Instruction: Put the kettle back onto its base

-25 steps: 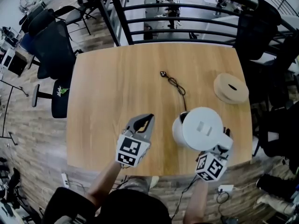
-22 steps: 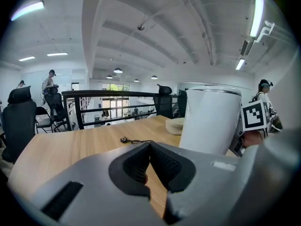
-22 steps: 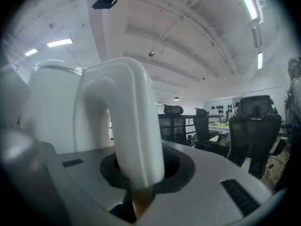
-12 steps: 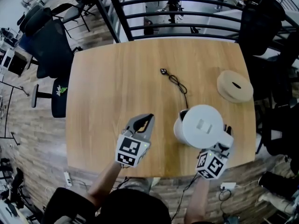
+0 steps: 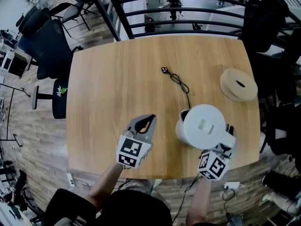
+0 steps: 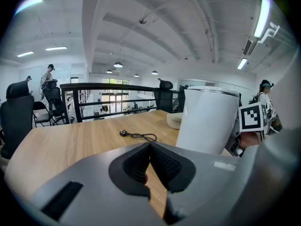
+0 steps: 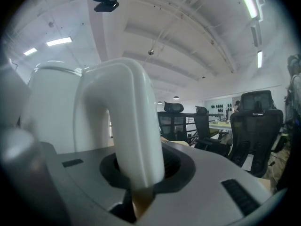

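A white kettle hangs over the near right part of the wooden table. My right gripper is shut on its curved handle, which fills the right gripper view between the jaws. A black cord with a plug runs across the table and disappears under the kettle; the base is hidden beneath it. My left gripper hovers to the kettle's left, its pads together with nothing between them. In the left gripper view the kettle stands close on the right.
A round beige disc lies near the table's right edge. A black railing runs behind the far edge, and office chairs stand to the left. The table's near edge is right below both grippers.
The kettle and my right gripper have sunk a little toward the table. My left gripper has come down slightly too and stays shut.
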Demonstrator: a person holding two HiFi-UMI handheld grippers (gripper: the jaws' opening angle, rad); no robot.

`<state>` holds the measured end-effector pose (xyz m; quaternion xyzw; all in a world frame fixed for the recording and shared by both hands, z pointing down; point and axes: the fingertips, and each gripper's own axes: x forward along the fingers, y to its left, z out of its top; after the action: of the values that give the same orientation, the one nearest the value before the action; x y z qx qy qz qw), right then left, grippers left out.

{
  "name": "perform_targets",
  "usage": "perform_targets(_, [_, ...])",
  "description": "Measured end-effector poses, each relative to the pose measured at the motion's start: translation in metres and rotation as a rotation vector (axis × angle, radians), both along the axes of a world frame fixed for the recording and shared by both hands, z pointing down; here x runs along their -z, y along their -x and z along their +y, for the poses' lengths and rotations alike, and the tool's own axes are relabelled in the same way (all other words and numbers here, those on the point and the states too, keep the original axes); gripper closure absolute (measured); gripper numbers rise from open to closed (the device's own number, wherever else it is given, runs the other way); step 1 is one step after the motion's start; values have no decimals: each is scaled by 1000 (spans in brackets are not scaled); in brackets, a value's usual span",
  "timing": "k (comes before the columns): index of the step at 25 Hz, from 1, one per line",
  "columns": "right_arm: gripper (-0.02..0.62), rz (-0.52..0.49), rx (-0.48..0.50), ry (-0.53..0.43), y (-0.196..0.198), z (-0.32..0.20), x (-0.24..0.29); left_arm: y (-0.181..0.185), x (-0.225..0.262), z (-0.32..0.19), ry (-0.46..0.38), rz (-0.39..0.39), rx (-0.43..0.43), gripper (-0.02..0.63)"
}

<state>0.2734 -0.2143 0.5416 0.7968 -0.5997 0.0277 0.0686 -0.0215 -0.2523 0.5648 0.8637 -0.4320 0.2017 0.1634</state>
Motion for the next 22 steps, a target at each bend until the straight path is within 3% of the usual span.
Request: perform_targets(22, [531, -43, -20, -4, -1, 19, -12, -5, 1, 9, 11, -4, -28, 603])
